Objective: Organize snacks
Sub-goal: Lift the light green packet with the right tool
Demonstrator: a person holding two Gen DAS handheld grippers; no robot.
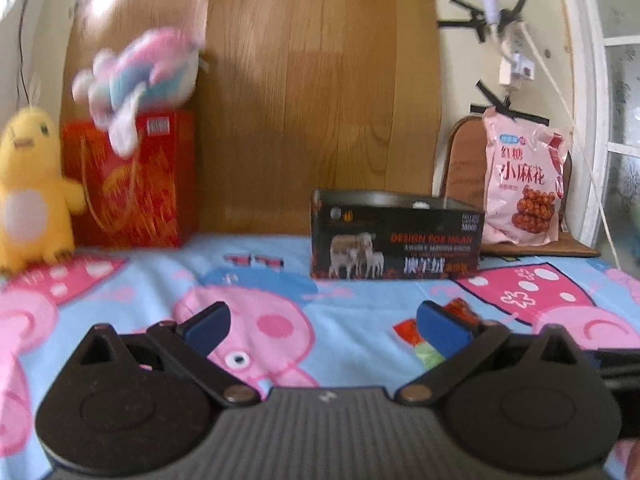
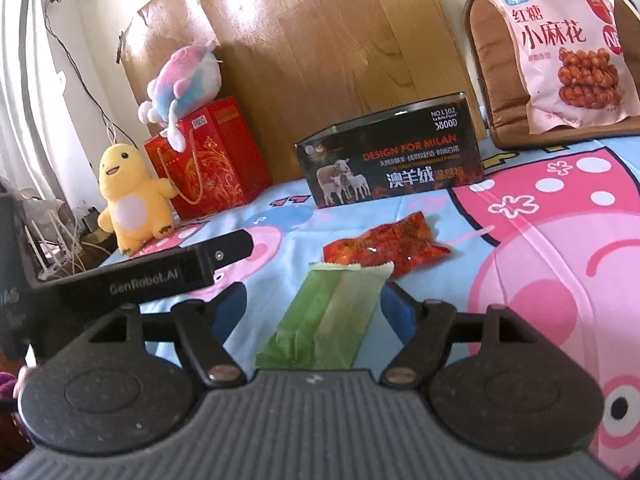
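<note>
A green snack packet [image 2: 328,316] lies flat on the cartoon bedsheet [image 2: 540,240] between the fingers of my right gripper [image 2: 314,306], which is open; the pads do not press on it. Just beyond it lies a red snack packet [image 2: 384,248]. Farther back stands an open black box [image 2: 392,160] printed with sheep. My left gripper [image 1: 324,322] is open and empty over the sheet. The red packet [image 1: 460,308] and the green packet [image 1: 430,354] peek out behind its right finger. The black box [image 1: 396,240] stands ahead of it.
A large pink snack bag [image 1: 524,184] leans on a wooden chair [image 1: 460,168] at the back right. At the back left are a yellow plush [image 1: 32,188], and a red gift bag [image 1: 132,184] with a pastel plush [image 1: 144,68] on top. A wooden board [image 1: 312,100] stands behind.
</note>
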